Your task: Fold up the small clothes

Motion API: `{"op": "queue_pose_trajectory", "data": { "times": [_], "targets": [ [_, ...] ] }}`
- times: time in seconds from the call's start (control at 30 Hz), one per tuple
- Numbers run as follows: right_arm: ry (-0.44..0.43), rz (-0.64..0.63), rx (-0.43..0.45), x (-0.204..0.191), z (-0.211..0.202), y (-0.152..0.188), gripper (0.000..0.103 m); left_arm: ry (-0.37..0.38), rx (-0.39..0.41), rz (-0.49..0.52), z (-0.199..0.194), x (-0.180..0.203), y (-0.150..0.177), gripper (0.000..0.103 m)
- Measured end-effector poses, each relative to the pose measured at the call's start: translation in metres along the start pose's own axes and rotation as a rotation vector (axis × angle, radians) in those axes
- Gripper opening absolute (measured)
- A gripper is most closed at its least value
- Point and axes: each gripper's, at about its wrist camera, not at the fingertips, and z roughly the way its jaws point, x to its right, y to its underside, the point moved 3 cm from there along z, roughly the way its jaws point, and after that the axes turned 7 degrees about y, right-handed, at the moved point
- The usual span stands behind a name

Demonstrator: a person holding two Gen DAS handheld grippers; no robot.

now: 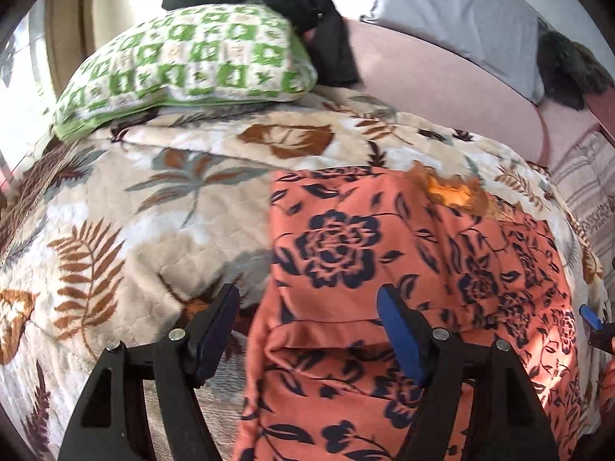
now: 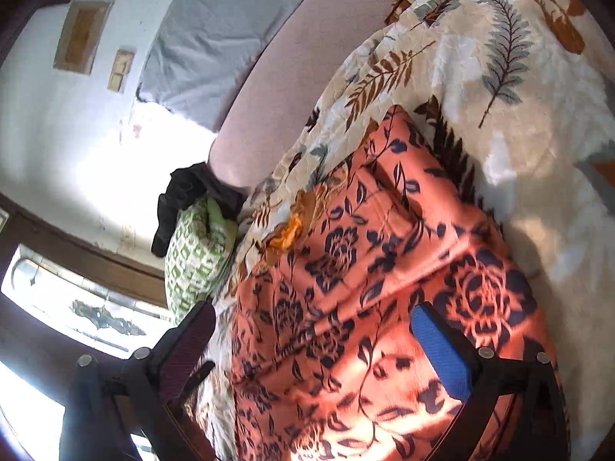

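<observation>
An orange garment with dark blue flowers lies folded on a cream bedspread with a leaf pattern. My left gripper hovers open over the garment's left edge, with one finger above the bedspread and the other above the cloth. Neither pad presses on anything. In the right wrist view the same garment fills the middle, and my right gripper stands open wide above it without gripping it. A blue pad of the right gripper peeks in at the right edge of the left wrist view.
A green and white pillow rests at the head of the bed with black clothing behind it. Further right are a grey pillow, a pink sheet and a dark furry item. A window is at the left.
</observation>
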Motion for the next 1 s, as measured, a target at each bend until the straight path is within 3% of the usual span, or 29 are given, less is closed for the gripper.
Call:
{"op": "queue_pose_trajectory", "data": {
  "times": [0.13, 0.23, 0.3, 0.33, 0.37, 0.4, 0.43, 0.47, 0.53, 0.6, 0.63, 0.7, 0.73, 0.8, 0.83, 0.87, 0.93, 1.0],
  "targets": [
    [0.071, 0.111, -0.046, 0.007, 0.040, -0.030, 0.103, 0.008, -0.004, -0.046, 0.019, -0.019, 0.008, 0.075],
    [0.188, 0.153, -0.071, 0.021, 0.065, -0.039, 0.097, -0.006, -0.057, -0.045, 0.037, -0.023, 0.017, 0.075],
    [0.222, 0.147, -0.083, 0.020, 0.076, -0.041, 0.073, -0.005, -0.061, -0.056, 0.044, -0.026, 0.022, 0.075],
    [0.245, 0.121, -0.106, 0.017, 0.082, -0.041, 0.039, -0.007, -0.045, -0.047, 0.043, -0.025, 0.024, 0.076],
    [0.277, 0.089, -0.140, 0.012, 0.090, -0.040, 0.021, -0.013, -0.042, -0.036, 0.044, -0.023, 0.025, 0.076],
    [0.301, 0.053, -0.157, 0.008, 0.095, -0.041, 0.020, -0.017, -0.042, -0.027, 0.044, -0.023, 0.025, 0.076],
    [0.326, 0.012, -0.146, 0.001, 0.094, -0.042, 0.007, -0.014, -0.042, -0.024, 0.044, -0.023, 0.025, 0.076],
    [0.338, -0.029, -0.109, -0.009, 0.086, -0.044, 0.005, -0.007, -0.042, -0.026, 0.043, -0.024, 0.025, 0.076],
    [0.346, -0.142, 0.005, -0.034, 0.055, -0.045, 0.005, 0.003, -0.048, -0.022, 0.042, -0.024, 0.024, 0.077],
    [0.407, -0.244, 0.095, -0.044, 0.031, -0.037, 0.005, 0.001, -0.056, -0.027, 0.038, -0.023, 0.021, 0.077],
    [0.444, -0.262, 0.079, -0.038, 0.035, -0.032, 0.007, -0.002, -0.053, -0.042, 0.034, -0.023, 0.017, 0.077],
    [0.530, -0.246, -0.049, -0.002, 0.061, -0.020, 0.013, 0.022, -0.001, -0.066, 0.021, -0.017, 0.007, 0.077],
    [0.547, -0.217, -0.103, 0.015, 0.070, -0.015, 0.022, 0.030, 0.028, -0.057, 0.013, -0.012, 0.001, 0.077],
    [0.479, -0.196, -0.040, 0.021, 0.057, -0.016, 0.025, 0.021, 0.056, 0.002, 0.010, -0.001, -0.006, 0.078],
    [0.474, -0.188, -0.022, 0.019, 0.049, -0.020, 0.043, 0.007, 0.034, 0.041, 0.018, 0.003, -0.007, 0.079],
    [0.453, -0.182, 0.001, 0.015, 0.041, -0.025, 0.068, -0.025, -0.019, 0.071, 0.032, 0.003, -0.005, 0.079],
    [0.417, -0.206, 0.065, 0.000, 0.024, -0.037, 0.076, -0.063, -0.141, 0.069, 0.064, -0.004, 0.007, 0.081],
    [0.365, -0.244, 0.076, -0.016, 0.021, -0.052, 0.076, -0.038, -0.073, 0.033, 0.058, -0.010, 0.009, 0.083]
  ]
}}
